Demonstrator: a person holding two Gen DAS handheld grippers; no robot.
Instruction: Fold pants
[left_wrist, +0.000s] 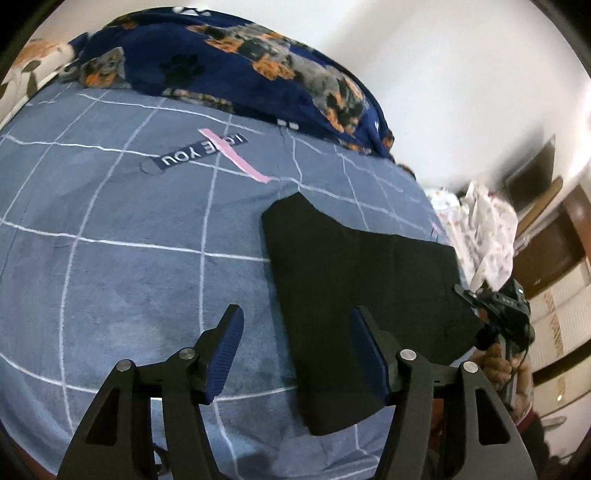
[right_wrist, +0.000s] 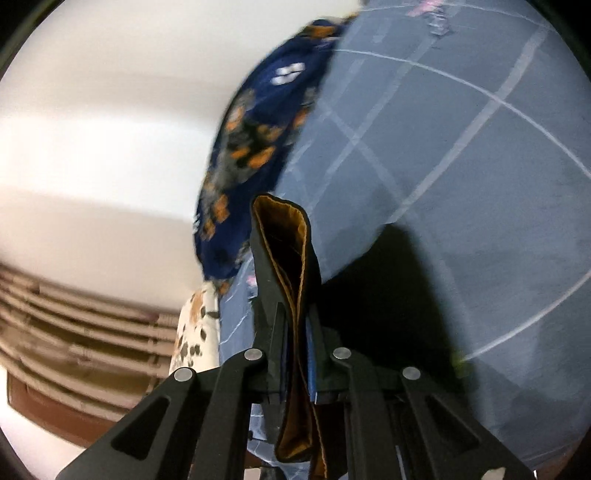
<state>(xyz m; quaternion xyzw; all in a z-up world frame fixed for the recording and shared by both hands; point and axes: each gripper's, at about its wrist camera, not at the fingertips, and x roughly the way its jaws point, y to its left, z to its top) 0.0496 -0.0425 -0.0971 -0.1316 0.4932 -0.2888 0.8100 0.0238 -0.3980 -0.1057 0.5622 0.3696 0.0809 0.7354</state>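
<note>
Pants (left_wrist: 354, 280) are lying flat and folded on the bed (left_wrist: 129, 266), toward its right edge, dark fabric on the blue checked sheet. Your right gripper (right_wrist: 297, 295) is pinching the waistband edge, jaws pressed together on it, brown lining (right_wrist: 291, 236) showing between the fingers. Your left gripper (left_wrist: 295, 350) is hovering spread over the near left edge of the pants, nothing between the blue pads (left_wrist: 227, 354). Navy dog-print blanket (left_wrist: 229, 62) is bunching along the far edge of the bed; a pink strip (left_wrist: 234, 155) is lying mid-bed.
</note>
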